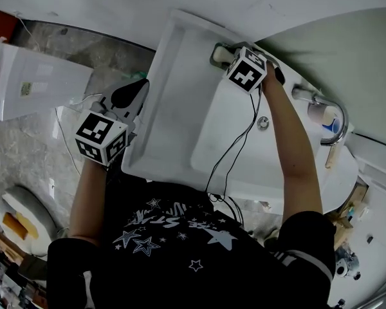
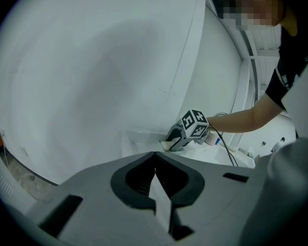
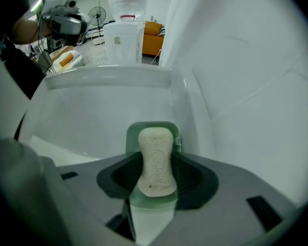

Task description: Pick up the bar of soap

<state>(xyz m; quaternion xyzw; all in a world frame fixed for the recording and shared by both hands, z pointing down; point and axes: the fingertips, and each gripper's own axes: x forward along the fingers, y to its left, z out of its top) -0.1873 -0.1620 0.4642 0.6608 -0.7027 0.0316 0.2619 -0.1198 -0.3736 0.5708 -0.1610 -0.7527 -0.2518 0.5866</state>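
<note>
Right gripper (image 3: 155,157) jaws pinch the bar of soap (image 3: 155,162) in its green dish (image 3: 152,127); left gripper (image 2: 155,155) jaws together, empty; the slick bar could squirt free, or drag the dish along.

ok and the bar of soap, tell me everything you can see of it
The bar of soap is a pale cream oblong, waisted at the middle, matte, with pressed lettering too soft to read and one small dark speck towards its near end. It lies flat, face up, in a green soap dish at the white sink's back corner by the wall. The right gripper's pads appear to meet its two long sides.
</note>
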